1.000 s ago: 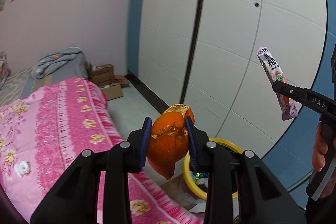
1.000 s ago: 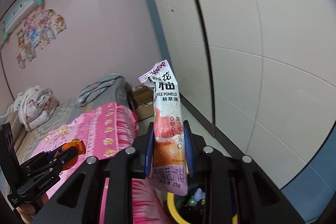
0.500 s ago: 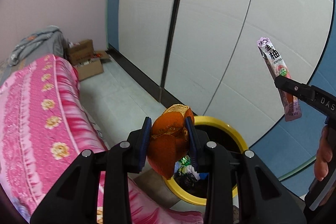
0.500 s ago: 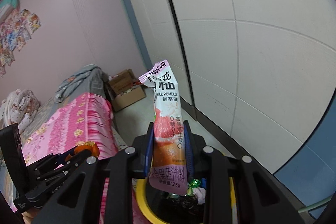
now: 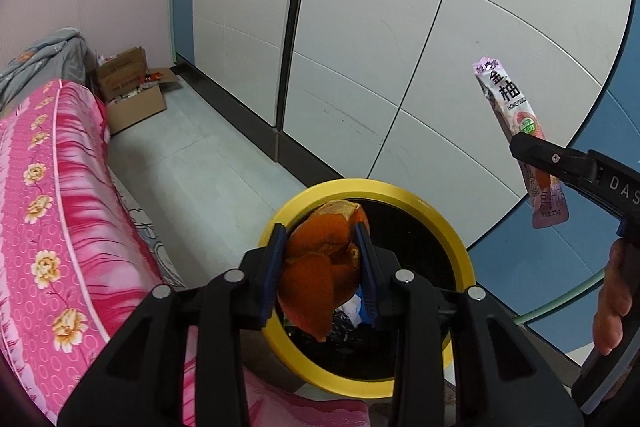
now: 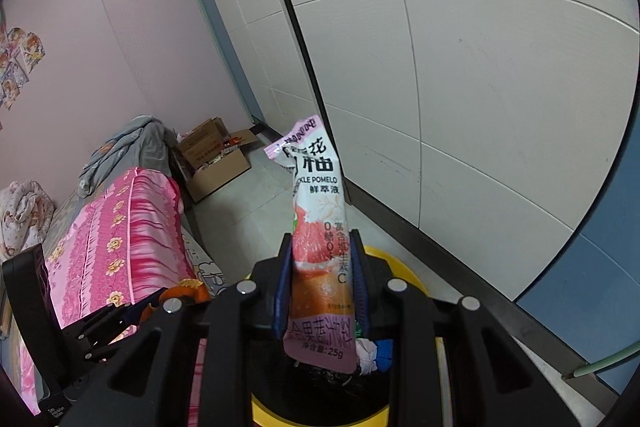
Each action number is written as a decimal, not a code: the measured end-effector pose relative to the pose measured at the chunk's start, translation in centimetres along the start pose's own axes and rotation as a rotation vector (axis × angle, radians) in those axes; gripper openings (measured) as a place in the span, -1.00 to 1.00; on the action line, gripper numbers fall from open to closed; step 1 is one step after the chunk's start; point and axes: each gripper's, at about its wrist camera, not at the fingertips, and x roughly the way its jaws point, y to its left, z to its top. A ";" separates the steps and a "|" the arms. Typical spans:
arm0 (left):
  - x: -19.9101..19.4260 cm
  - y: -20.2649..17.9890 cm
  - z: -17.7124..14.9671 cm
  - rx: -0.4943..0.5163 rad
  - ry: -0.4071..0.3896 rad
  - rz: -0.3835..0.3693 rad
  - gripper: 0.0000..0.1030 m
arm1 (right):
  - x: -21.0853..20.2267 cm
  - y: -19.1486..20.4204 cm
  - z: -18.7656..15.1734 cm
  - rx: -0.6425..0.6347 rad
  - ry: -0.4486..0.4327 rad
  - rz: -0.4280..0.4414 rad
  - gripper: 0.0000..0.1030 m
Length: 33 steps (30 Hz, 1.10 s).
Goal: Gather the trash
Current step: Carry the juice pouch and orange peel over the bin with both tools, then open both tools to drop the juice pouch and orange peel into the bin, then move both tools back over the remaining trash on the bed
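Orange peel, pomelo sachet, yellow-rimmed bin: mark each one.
orange peel (image 5: 320,259), left wrist view, its middle.
pomelo sachet (image 6: 320,235), right wrist view, printed front.
yellow-rimmed bin (image 5: 452,235), left wrist view, rim.

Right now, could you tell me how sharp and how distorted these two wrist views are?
Left wrist view: sharp, evenly lit; fisheye bends the wardrobe panels, dark corners; orange peel crisp. Right wrist view: same bowing and dark rim; the sachet print is readable, no motion blur, mild glare on the panels.
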 end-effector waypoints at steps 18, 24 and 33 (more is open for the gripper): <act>-4.8 2.8 0.5 -0.020 -0.087 0.062 0.43 | -1.3 0.2 -1.4 0.038 -0.021 0.002 0.14; -9.1 7.0 -0.1 -0.030 -0.130 0.167 0.55 | -3.1 4.7 -1.8 -0.028 -0.034 0.081 0.27; -17.9 16.7 -2.3 -0.130 -0.207 0.343 0.60 | -6.1 14.4 -3.2 -0.175 -0.043 0.233 0.39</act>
